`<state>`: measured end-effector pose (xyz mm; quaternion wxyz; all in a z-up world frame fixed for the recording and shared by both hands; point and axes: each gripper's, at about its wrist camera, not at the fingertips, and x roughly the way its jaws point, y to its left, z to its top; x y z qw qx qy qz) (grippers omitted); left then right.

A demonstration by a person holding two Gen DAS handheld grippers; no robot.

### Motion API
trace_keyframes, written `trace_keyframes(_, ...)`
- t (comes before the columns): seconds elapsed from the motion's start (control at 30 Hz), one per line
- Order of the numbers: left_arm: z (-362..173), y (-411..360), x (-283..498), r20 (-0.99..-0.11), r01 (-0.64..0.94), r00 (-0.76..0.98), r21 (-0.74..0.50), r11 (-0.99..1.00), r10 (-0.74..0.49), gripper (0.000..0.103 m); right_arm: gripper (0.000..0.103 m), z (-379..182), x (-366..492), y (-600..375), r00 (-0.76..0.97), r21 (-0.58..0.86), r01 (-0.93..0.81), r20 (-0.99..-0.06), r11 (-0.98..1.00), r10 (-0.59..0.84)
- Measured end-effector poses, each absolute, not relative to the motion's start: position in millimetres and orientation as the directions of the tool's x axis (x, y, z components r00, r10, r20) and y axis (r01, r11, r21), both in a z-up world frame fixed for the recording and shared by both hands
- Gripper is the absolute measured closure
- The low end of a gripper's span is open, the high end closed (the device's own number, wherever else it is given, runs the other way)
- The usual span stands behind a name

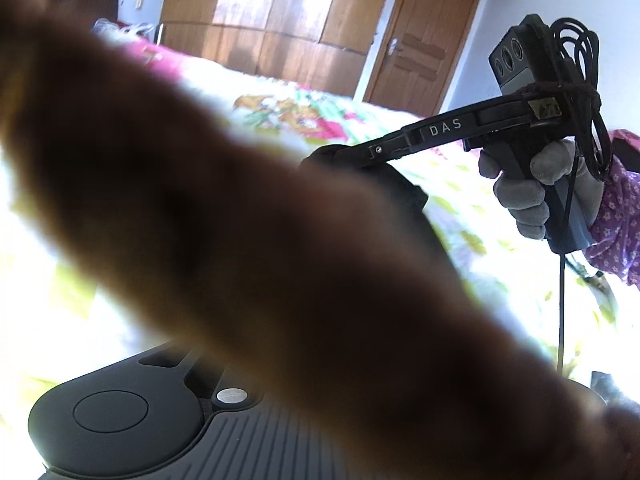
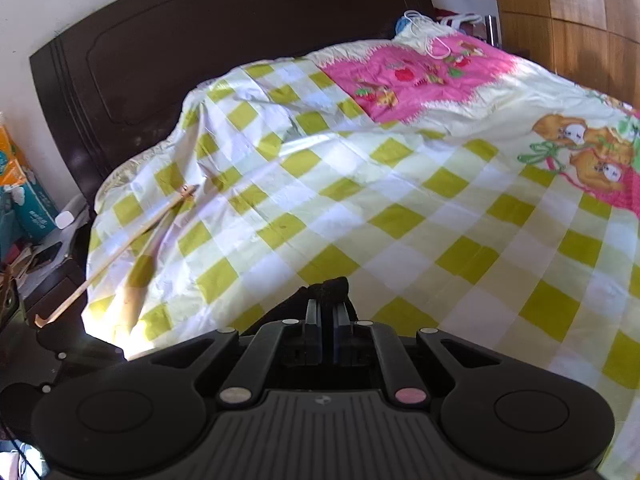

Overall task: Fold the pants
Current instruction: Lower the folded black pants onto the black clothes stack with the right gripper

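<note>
In the left wrist view a blurred brown band lies right across the lens and hides the left gripper's fingers. Behind it, the right gripper is held in a gloved hand above the bed, shut on black cloth, the pants, which hang down from it. In the right wrist view the right gripper has its two fingers close together on a bunch of the black pants, over the checked bedspread.
A dark headboard stands behind the bed. A wooden wardrobe and door are at the far side. A thin wooden stick lies on the bed's left side. Boxes and clutter sit by the bed's left edge.
</note>
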<state>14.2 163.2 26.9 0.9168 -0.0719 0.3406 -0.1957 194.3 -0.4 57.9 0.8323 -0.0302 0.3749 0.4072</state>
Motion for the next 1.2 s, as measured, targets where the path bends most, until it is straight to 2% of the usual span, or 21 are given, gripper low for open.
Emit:
trace_keyframes(0.13, -3.5, 169.3, 19.9, -0.633, 0.274, 0.673, -0.267, 0.924, -0.382, 0.091, 0.079, -1.6, 208.6, 20.8, 0.343, 0.291, -0.662, -0.701, 0.691, 0.625)
trace_keyframes(0.23, -8.0, 180.6, 21.1, -0.622, 0.254, 0.675, -0.309, 0.916, -0.397, 0.086, 0.078, -18.5, 222.8, 9.7, 0.346, 0.382, -0.598, -0.670, 0.705, 0.657)
trace_keyframes(0.3, -6.5, 186.4, 20.5, -0.618, 0.256, 0.671, -0.325, 0.910, -0.409, 0.083, 0.075, -15.5, 230.9, 1.3, 0.365, 0.416, -0.543, -0.664, 0.729, 0.652)
trace_keyframes(0.5, 12.1, 193.0, 7.8, -0.604, 0.255, 0.699, -0.288, 0.923, -0.382, 0.082, 0.073, 35.6, 218.4, -24.4, 0.535, 0.322, -0.521, -0.599, 0.791, 0.596)
trace_keyframes(0.63, 31.7, 190.9, 4.6, -0.562, 0.263, 0.752, -0.222, 0.939, -0.344, 0.085, 0.073, 58.3, 176.9, -44.6, 0.566, 0.280, -0.558, -0.560, 0.781, 0.605)
trace_keyframes(0.8, 35.6, 159.5, 29.7, -0.521, 0.360, 0.750, -0.197, 0.912, -0.408, 0.085, 0.072, 35.0, 150.3, -56.5, 0.579, 0.230, -0.493, -0.633, 0.839, 0.514)
trace_keyframes(0.87, 27.5, 145.1, 44.7, -0.532, 0.391, 0.725, -0.204, 0.898, -0.437, 0.084, 0.072, 15.6, 162.0, -64.2, 0.593, 0.245, -0.423, -0.653, 0.872, 0.471)
trace_keyframes(0.97, 8.0, 130.4, 58.9, -0.590, 0.396, 0.698, -0.154, 0.905, -0.406, 0.085, 0.072, -13.0, 184.5, -73.6, 0.572, 0.293, -0.325, -0.696, 0.899, 0.434)
trace_keyframes(1.1, 3.1, 130.9, 59.0, -0.619, 0.395, 0.679, -0.146, 0.907, -0.395, 0.085, 0.072, -10.7, 188.9, -90.9, 0.583, 0.391, -0.274, -0.659, 0.879, 0.475)
trace_keyframes(1.2, 22.8, 124.9, 45.2, -0.591, 0.410, 0.709, -0.098, 0.907, -0.384, 0.085, 0.067, 8.5, 170.2, -112.9, 0.622, 0.392, -0.260, -0.631, 0.882, 0.464)
